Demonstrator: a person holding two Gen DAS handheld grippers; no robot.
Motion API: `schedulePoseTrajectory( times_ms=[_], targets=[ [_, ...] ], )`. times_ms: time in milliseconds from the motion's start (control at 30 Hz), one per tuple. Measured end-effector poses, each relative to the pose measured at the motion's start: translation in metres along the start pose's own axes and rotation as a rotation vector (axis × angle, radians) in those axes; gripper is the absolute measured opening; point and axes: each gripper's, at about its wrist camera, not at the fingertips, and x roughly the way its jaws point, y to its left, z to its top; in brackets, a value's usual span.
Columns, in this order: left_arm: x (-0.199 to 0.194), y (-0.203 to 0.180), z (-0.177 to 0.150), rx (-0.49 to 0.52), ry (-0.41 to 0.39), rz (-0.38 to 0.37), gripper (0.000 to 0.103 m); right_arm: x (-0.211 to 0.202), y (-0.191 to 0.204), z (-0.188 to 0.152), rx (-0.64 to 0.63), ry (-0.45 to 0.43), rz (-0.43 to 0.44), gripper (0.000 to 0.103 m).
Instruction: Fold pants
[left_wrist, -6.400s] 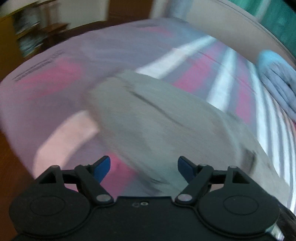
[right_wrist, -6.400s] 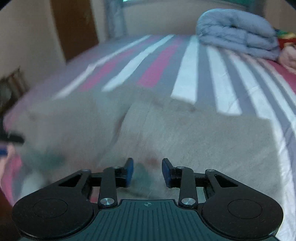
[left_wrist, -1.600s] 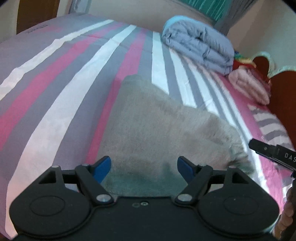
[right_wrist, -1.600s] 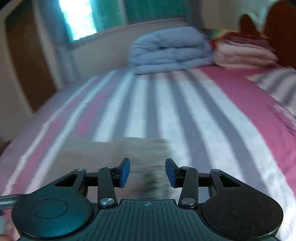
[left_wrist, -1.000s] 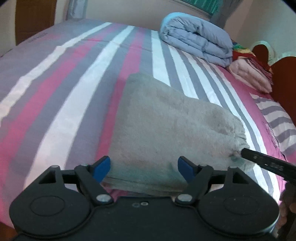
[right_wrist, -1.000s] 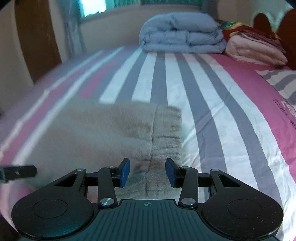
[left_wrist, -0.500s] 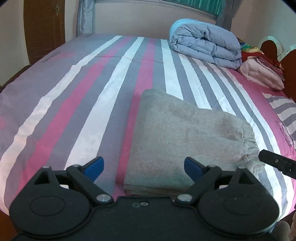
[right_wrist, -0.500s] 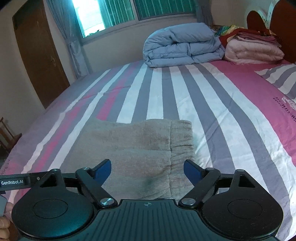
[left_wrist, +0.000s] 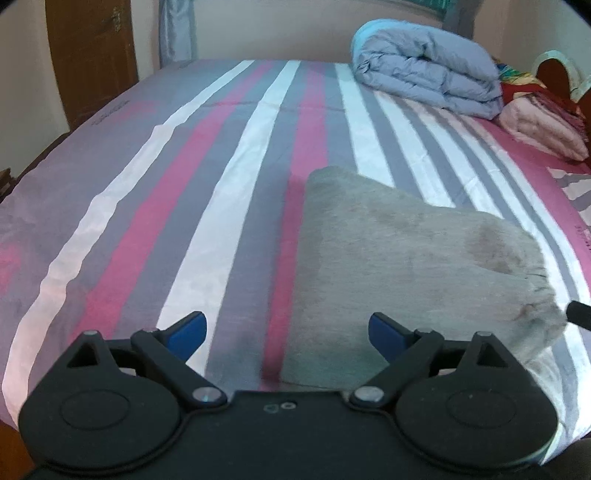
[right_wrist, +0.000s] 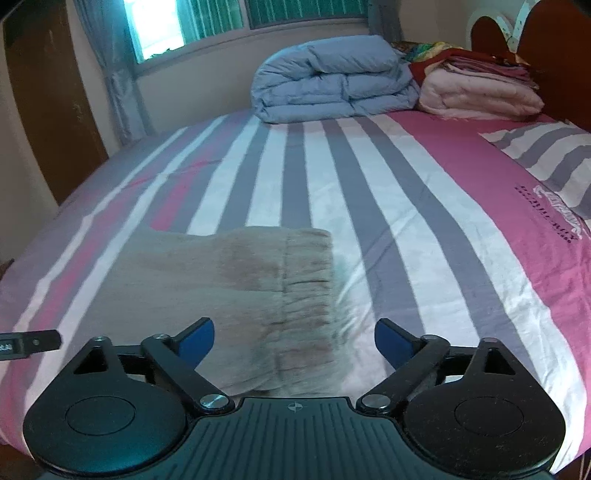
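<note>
The grey-beige pants (left_wrist: 399, 266) lie folded into a flat packet on the striped bed sheet (left_wrist: 184, 206). In the right wrist view the pants (right_wrist: 221, 288) show their gathered waistband on the right side. My left gripper (left_wrist: 286, 334) is open and empty, held above the bed at the packet's near left edge. My right gripper (right_wrist: 293, 341) is open and empty, held above the waistband end. The tip of the other gripper shows at the frame edge in each view.
A folded blue duvet (right_wrist: 332, 77) and a stack of pink blankets (right_wrist: 476, 92) lie at the far side of the bed by a wooden headboard (right_wrist: 554, 51). A wooden door (left_wrist: 88, 55) and a curtained window (right_wrist: 207, 26) stand beyond.
Both grippers have pulled back and up from the folded pants. The right jaws opened wide about half a second ago and remain open. The pants stay still.
</note>
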Motion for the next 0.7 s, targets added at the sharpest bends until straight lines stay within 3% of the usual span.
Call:
schedulePoseTrajectory(
  times_ms=[300,433,467,533,600,633,700],
  targets=[
    [0.018,-0.003,0.017,0.006,0.001,-0.035,0.088,0.01,-0.005,0.008,0.017,-0.03,-0.016,0.093],
    [0.027,-0.019,0.043,0.033,-0.037,-0.087,0.087,0.015,0.013,0.019,-0.045,-0.089,0.049,0.092],
    [0.032,-0.024,0.051,0.05,-0.04,-0.099,0.086,0.02,0.019,0.021,-0.072,-0.092,0.063,0.086],
    [0.046,-0.034,0.065,0.081,-0.034,-0.134,0.076,0.035,0.029,0.024,-0.114,-0.065,0.055,0.037],
    [0.064,-0.042,0.073,0.097,-0.002,-0.16,0.063,0.052,0.032,0.026,-0.101,-0.024,0.071,0.016],
    [0.073,-0.044,0.077,0.095,0.02,-0.171,0.05,0.06,0.034,0.027,-0.103,-0.006,0.071,0.015],
    [0.095,-0.045,0.082,0.087,0.069,-0.187,0.037,0.072,0.04,0.031,-0.151,-0.003,0.059,0.015]
  ],
)
